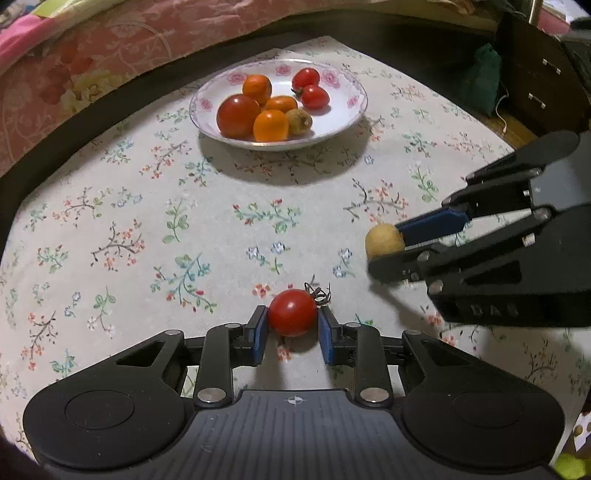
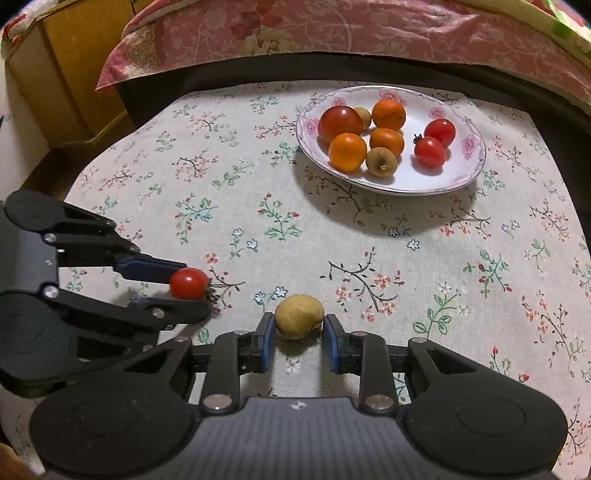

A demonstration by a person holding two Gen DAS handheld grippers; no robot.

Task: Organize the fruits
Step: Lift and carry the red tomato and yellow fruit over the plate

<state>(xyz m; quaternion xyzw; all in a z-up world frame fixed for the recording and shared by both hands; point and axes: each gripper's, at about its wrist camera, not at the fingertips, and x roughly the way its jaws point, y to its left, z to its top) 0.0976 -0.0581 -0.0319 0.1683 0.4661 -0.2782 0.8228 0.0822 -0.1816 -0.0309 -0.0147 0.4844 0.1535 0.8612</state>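
Observation:
A floral plate (image 1: 347, 110) (image 2: 461, 173) at the back of the table holds a large tomato (image 1: 238, 115), three oranges, two cherry tomatoes and small brownish-yellow fruit. My left gripper (image 1: 292, 334) (image 2: 192, 291) is shut on a red cherry tomato (image 1: 292, 312) (image 2: 188, 283) with a dry stem, at cloth level. My right gripper (image 2: 299, 339) (image 1: 384, 251) has its blue pads on either side of a yellow-brown fruit (image 2: 298, 316) (image 1: 384, 240) on the cloth; the left pad touches it and a small gap shows at the right pad.
The table carries a flowered cloth (image 1: 147, 221). A pink floral bedspread (image 2: 332, 33) lies beyond the far edge. A wooden cabinet (image 2: 62, 66) stands at the far left, and dark furniture with a green bag (image 1: 484, 77) at the far right.

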